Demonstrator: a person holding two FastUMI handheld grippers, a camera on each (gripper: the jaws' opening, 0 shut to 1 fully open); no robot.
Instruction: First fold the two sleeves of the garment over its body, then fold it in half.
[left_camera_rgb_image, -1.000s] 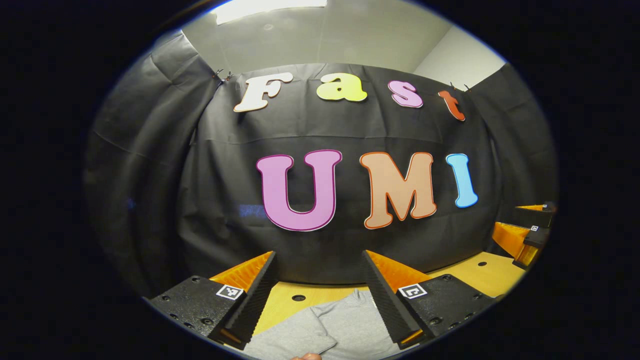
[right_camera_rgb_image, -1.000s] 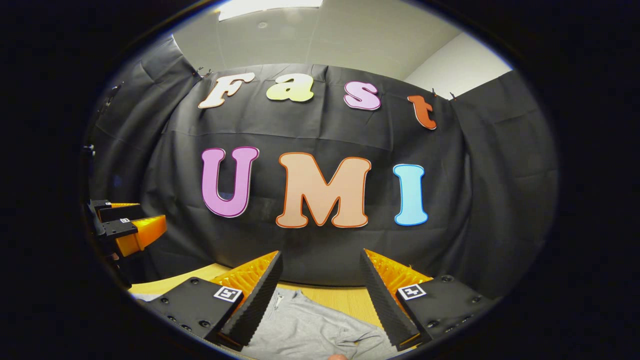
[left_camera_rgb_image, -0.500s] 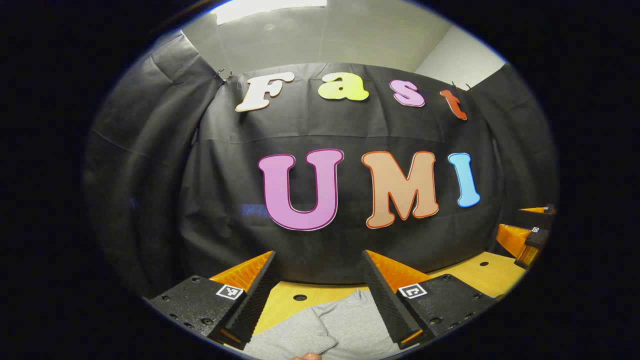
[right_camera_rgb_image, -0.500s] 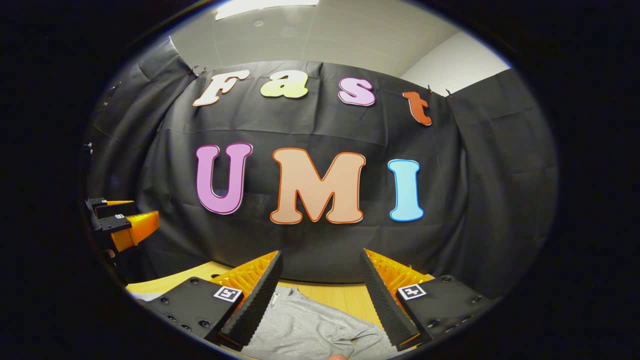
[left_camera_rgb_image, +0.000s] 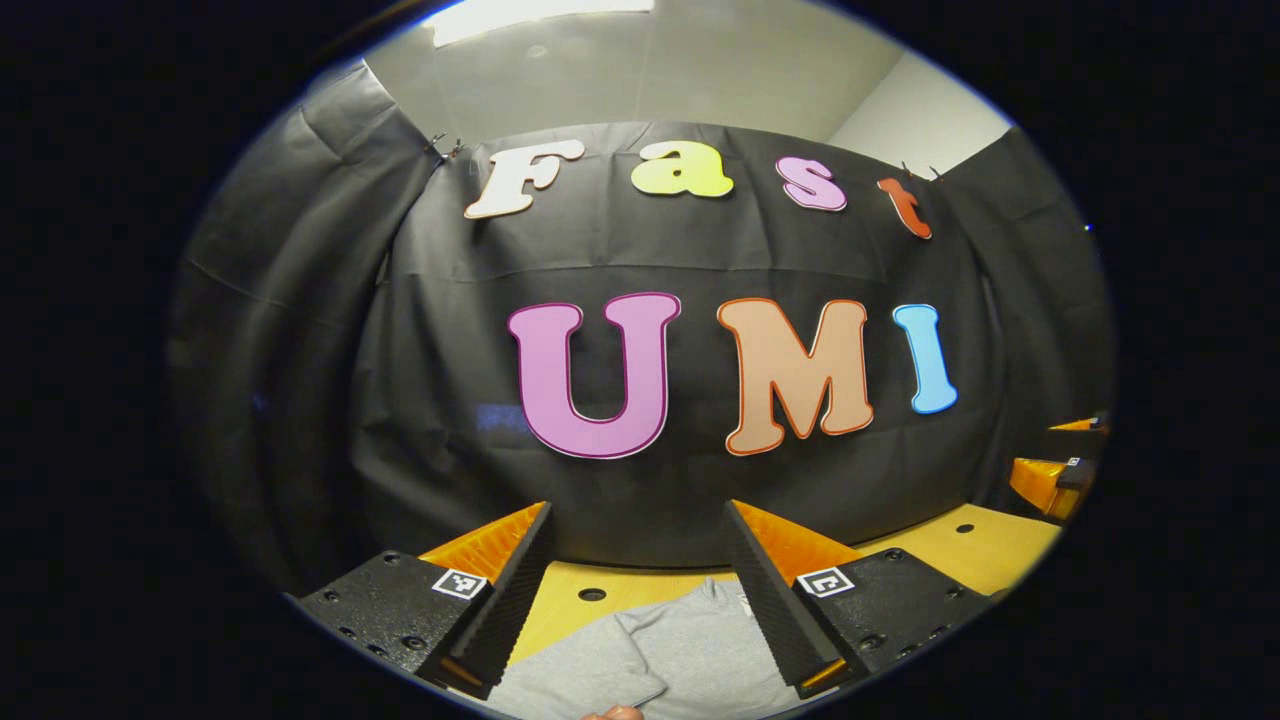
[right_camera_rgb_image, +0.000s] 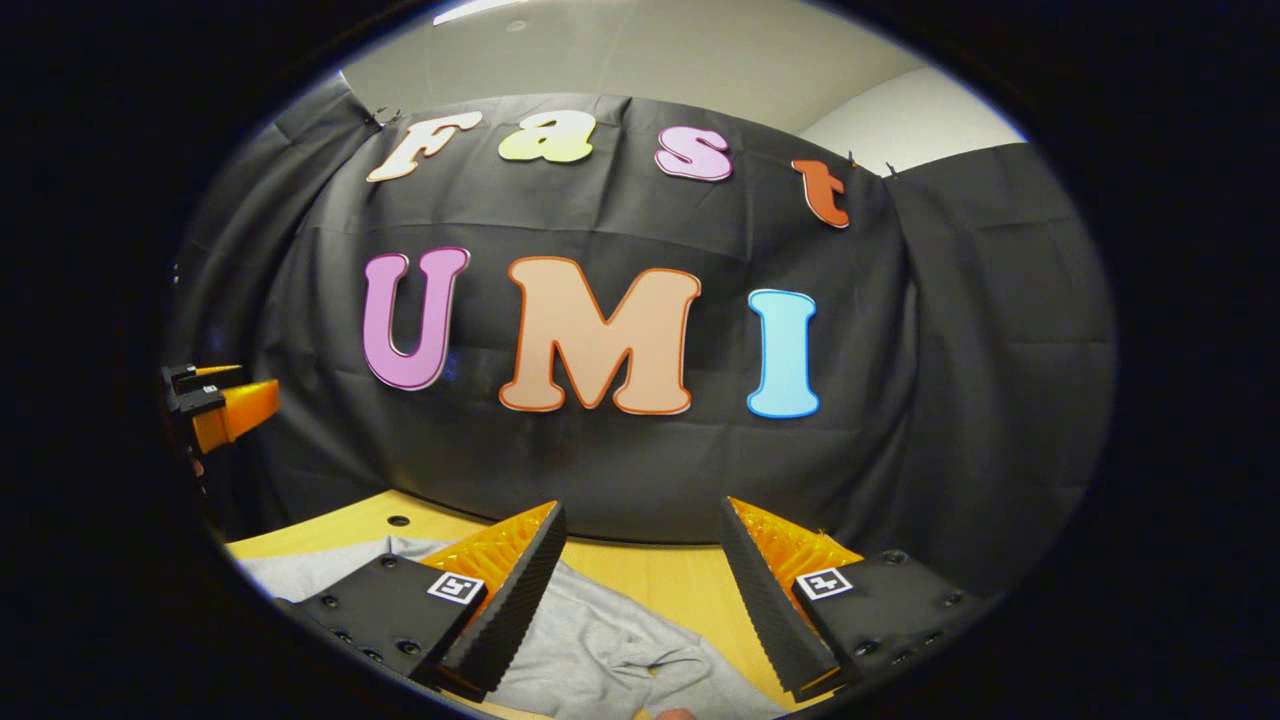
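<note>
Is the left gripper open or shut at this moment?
Open: the left gripper holds its fingers wide apart, with the grey garment visible between them.

Soft matt knit garment (left_camera_rgb_image: 660, 660) on smooth wooden table (right_camera_rgb_image: 660, 585)

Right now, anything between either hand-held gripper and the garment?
Nothing visible. The grey garment lies on the wooden table just below the open left hand-held gripper. In the right gripper view it lies under the open right hand-held gripper, with only bare air between.
</note>
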